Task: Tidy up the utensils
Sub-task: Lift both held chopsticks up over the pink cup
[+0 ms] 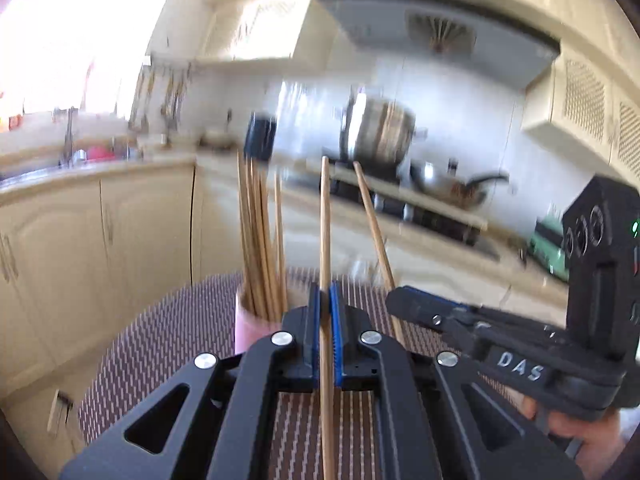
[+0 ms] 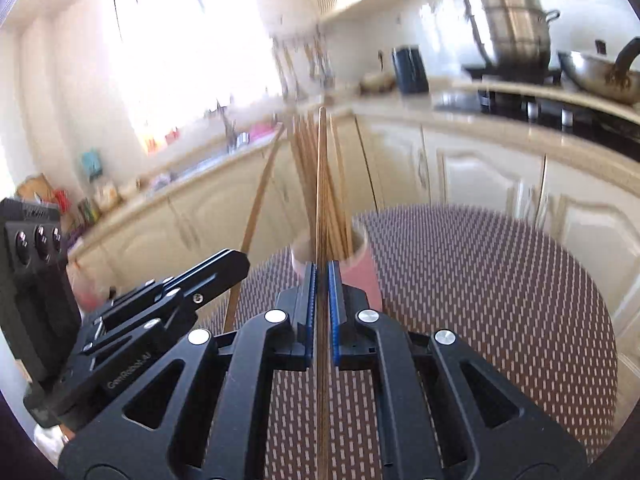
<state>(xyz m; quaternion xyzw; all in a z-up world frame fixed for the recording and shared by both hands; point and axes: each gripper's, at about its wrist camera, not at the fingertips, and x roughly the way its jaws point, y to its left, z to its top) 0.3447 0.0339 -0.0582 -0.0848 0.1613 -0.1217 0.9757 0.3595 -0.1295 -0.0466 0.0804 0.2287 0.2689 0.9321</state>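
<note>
My left gripper (image 1: 325, 289) is shut on a wooden chopstick (image 1: 325, 220) that stands upright between its blue pads. My right gripper (image 2: 321, 265) is shut on a second wooden chopstick (image 2: 321, 176), also upright. A pink holder (image 1: 248, 330) full of several chopsticks stands on the round woven mat (image 1: 160, 332), just left of the left gripper and right behind the right gripper's tips (image 2: 362, 264). The right gripper (image 1: 396, 300) shows at the right of the left wrist view with its chopstick (image 1: 374, 224) leaning. The left gripper (image 2: 236, 258) shows at the left of the right wrist view.
Cream kitchen cabinets (image 1: 120, 232) and a counter run behind the table. A steel pot (image 1: 376, 128) and a wok (image 1: 448, 184) sit on the stove (image 1: 400, 200). A sink with a tap (image 1: 68, 148) lies at the left under a bright window. A hand (image 1: 576, 428) holds the right gripper.
</note>
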